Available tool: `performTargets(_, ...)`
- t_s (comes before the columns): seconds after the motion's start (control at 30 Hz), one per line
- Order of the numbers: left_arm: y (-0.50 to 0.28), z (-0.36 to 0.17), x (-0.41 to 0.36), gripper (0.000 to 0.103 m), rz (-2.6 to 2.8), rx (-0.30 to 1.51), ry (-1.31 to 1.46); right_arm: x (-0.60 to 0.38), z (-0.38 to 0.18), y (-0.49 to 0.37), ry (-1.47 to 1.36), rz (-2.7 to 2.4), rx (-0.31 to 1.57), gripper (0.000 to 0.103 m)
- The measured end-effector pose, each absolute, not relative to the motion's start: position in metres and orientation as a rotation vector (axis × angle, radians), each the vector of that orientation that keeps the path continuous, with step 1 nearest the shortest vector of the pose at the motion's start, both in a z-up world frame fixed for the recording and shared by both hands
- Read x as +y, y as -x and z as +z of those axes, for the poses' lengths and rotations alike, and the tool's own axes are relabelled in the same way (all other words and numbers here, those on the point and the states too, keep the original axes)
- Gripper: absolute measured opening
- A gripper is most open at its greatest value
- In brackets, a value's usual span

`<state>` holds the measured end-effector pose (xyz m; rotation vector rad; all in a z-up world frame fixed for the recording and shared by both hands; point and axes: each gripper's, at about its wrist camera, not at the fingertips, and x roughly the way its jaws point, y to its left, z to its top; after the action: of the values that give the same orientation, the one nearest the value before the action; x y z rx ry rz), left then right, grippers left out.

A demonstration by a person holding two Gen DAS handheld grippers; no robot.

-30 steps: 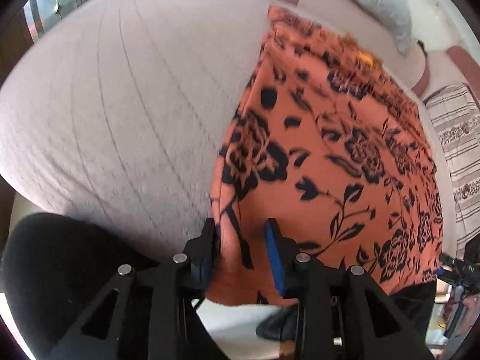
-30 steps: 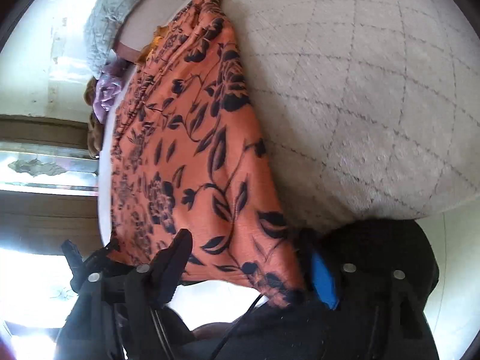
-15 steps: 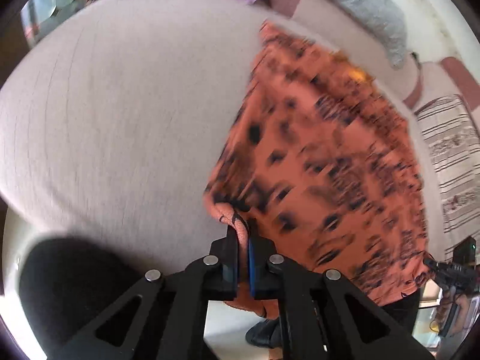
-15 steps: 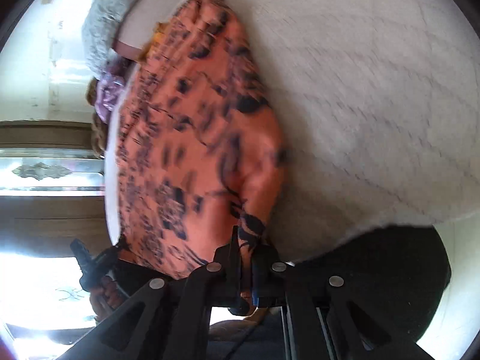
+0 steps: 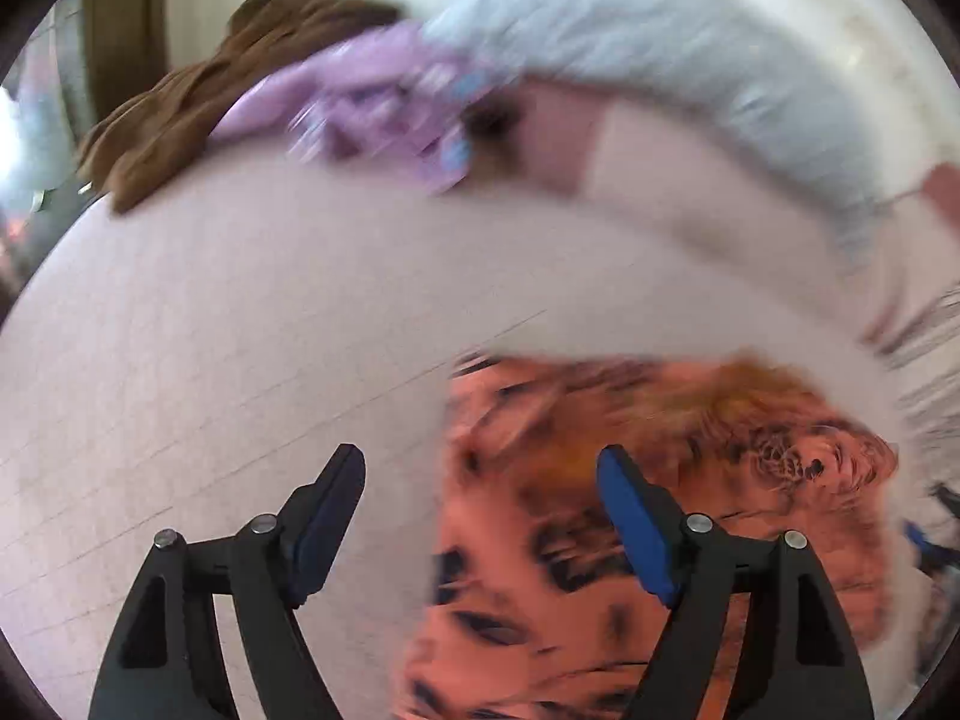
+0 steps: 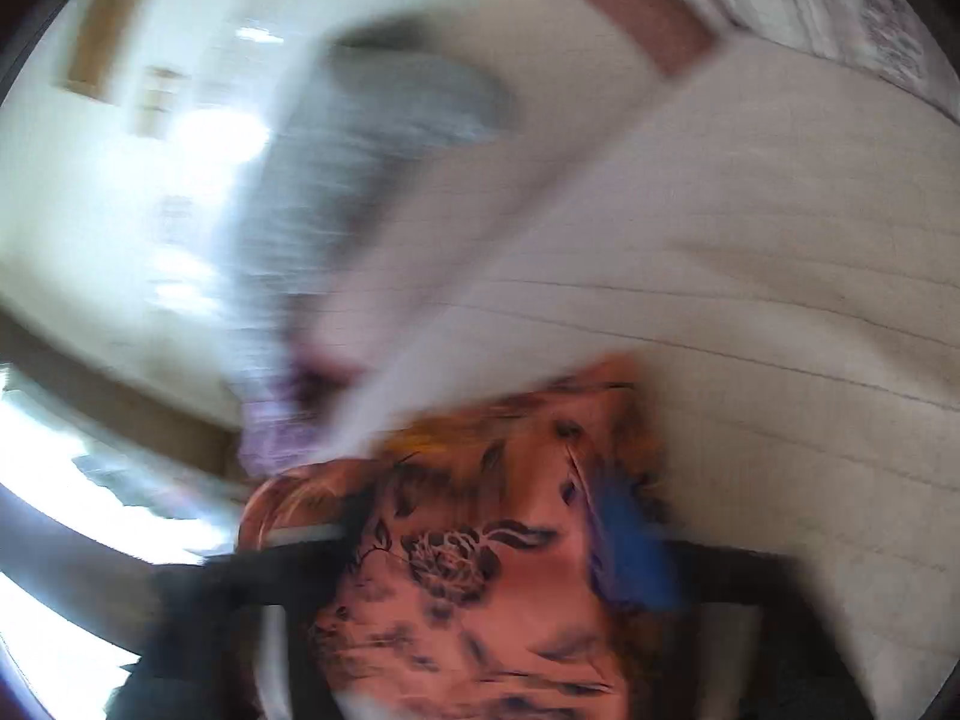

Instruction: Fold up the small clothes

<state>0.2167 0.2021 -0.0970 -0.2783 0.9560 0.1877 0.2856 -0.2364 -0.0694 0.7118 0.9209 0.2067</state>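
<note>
An orange garment with a black flower print (image 5: pixel 648 516) lies on the pale quilted bed cover (image 5: pixel 228 312), doubled over near the far end of the bed. My left gripper (image 5: pixel 480 480) is open and empty above the garment's left edge, its right finger over the cloth. In the right wrist view, which is badly blurred, the same garment (image 6: pixel 468 588) fills the space between the fingers of my right gripper (image 6: pixel 486 528), which stand wide apart and open.
A grey pillow (image 5: pixel 690 54), a purple cloth (image 5: pixel 372 102) and a brown cloth (image 5: pixel 198 96) lie along the head of the bed. A striped cloth (image 6: pixel 840 6) is at the far right. Wall and window are beyond.
Both grippers, shut on the garment's near corners half a second ago, have carried them up the bed and opened. The garment now lies folded over.
</note>
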Motion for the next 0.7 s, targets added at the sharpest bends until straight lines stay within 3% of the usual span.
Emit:
performTargets(0.17,-0.15,-0.102,0.231,0.08,0.211,0.843,0.313,-0.227,-0.099,-0.238,-0.613,0.23,0.942,0.089)
performTargets(0.4,-0.141,-0.145,0.183,0.08,0.054,1.001,0.319,-0.201,-0.122,-0.232,-0.458,0.301,1.048,0.087)
performTargets(0.43,-0.149,-0.145,0.174,0.066,0.098,1.008,0.264,-0.193,-0.123,-0.24,-0.428,0.295,1.06,0.082)
performTargets(0.47,-0.156,-0.142,0.168,0.05,0.085,1.012,0.249,-0.189,-0.123,-0.244,-0.411,0.289,1.085,0.054)
performTargets(0.5,-0.163,-0.139,0.164,0.023,0.053,1.03,0.268,-0.184,-0.121,-0.247,-0.39,0.269,1.129,0.03)
performTargets(0.53,-0.169,-0.131,0.161,0.021,0.074,1.055,0.27,-0.18,-0.119,-0.252,-0.388,0.273,1.158,0.022)
performTargets(0.7,-0.143,-0.056,0.158,0.019,0.031,0.933,0.258,-0.181,-0.057,-0.23,-0.347,0.289,1.092,0.018)
